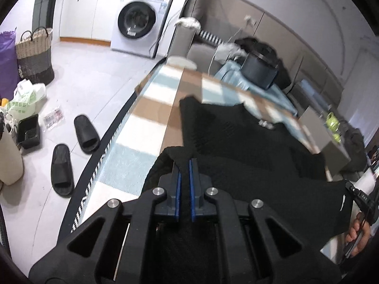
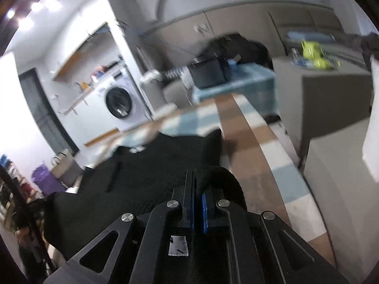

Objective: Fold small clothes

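Between the blue pads (image 1: 179, 189) of the left gripper (image 1: 185, 165), a bunched edge of the black garment (image 1: 236, 137), pinched with the jaws drawn close on the cloth; between the near-closed fingers of the right gripper (image 2: 194, 177), a second bunched edge of the same garment (image 2: 151, 161), likewise clamped. Both grips taken at the near hem, one toward each corner, presumably to keep the edge taut and level for carrying over as a fold. Beyond the fingers, the body of the garment spread flat across the checked cloth (image 1: 151, 108) of brown, white and pale-blue squares covering the table, far edge reaching toward the middle of the surface; a small white label or tag (image 1: 266, 124) near the far right side in the left view. Farther back on the same surface, a dark round container (image 1: 259, 71) beside a heap of dark fabric, well apart from the working area. At the right margin of the left view, the person's right hand (image 1: 358, 236) on its handle. On the floor to the left, a pair of black slippers (image 1: 73, 153), a woven basket (image 1: 35, 56) and a washing machine (image 1: 139, 23). Right view motion-blurred; fine detail of the far table not discernible
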Demonstrator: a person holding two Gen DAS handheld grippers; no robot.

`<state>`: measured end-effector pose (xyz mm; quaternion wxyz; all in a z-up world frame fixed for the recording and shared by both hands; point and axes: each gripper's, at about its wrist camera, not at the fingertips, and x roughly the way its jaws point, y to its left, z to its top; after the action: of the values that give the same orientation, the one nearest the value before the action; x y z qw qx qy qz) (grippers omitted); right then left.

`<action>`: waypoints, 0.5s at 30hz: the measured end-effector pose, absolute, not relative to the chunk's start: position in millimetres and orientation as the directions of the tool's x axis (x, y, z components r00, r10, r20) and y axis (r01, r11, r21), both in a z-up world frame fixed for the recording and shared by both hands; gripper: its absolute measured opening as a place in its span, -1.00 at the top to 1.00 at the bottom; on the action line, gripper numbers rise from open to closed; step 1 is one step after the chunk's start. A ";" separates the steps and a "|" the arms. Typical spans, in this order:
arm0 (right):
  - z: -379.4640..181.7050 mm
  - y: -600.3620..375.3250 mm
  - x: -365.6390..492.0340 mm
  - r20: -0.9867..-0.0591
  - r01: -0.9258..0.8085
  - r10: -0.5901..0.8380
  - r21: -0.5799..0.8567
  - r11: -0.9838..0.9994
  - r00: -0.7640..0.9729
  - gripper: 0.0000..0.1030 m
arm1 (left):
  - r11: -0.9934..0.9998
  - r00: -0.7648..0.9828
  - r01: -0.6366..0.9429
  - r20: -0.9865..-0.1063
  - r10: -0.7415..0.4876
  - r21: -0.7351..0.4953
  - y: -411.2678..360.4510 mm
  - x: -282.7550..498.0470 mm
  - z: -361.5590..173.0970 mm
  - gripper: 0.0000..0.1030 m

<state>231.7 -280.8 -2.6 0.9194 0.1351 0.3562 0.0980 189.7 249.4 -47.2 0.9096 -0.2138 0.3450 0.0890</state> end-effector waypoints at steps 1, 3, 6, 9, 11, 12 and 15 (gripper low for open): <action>-8.8 -281.4 236.5 -0.651 -0.068 0.267 0.314 0.947 0.711 0.92 | 0.890 0.740 -0.312 -0.672 0.007 -0.334 250.4 192.8 -52.8 0.93; -23.2 -284.5 244.4 -0.699 -0.029 0.253 0.316 0.948 0.669 0.92 | 0.880 0.728 -0.321 -0.685 -0.007 -0.351 255.2 195.4 -58.9 0.91; -31.8 -294.6 243.0 -0.709 -0.016 0.276 0.350 0.937 0.649 0.71 | 0.879 0.727 -0.320 -0.687 -0.012 -0.354 255.8 189.4 -61.0 0.79; -28.9 -308.7 228.1 -0.704 -0.009 0.309 0.395 0.919 0.640 0.38 | 0.873 0.714 -0.346 -0.700 0.008 -0.343 255.6 178.3 -63.0 0.33; -27.8 -319.8 213.2 -0.690 -0.012 0.356 0.450 0.893 0.630 0.16 | 0.856 0.716 -0.366 -0.698 0.009 -0.366 259.6 165.3 -63.8 0.14; -28.4 -326.3 203.5 -0.683 -0.009 0.383 0.482 0.876 0.622 0.14 | 0.847 0.717 -0.372 -0.697 0.003 -0.379 261.4 157.9 -64.4 0.03; -31.8 -341.5 172.3 -0.665 -0.001 0.438 0.549 0.836 0.605 0.05 | 0.827 0.705 -0.391 -0.709 -0.013 -0.404 264.5 138.5 -67.9 -0.07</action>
<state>172.3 -341.5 -31.8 0.8584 0.2562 0.4255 0.1279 138.5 264.5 -67.9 0.8818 -0.2736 0.3689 0.1071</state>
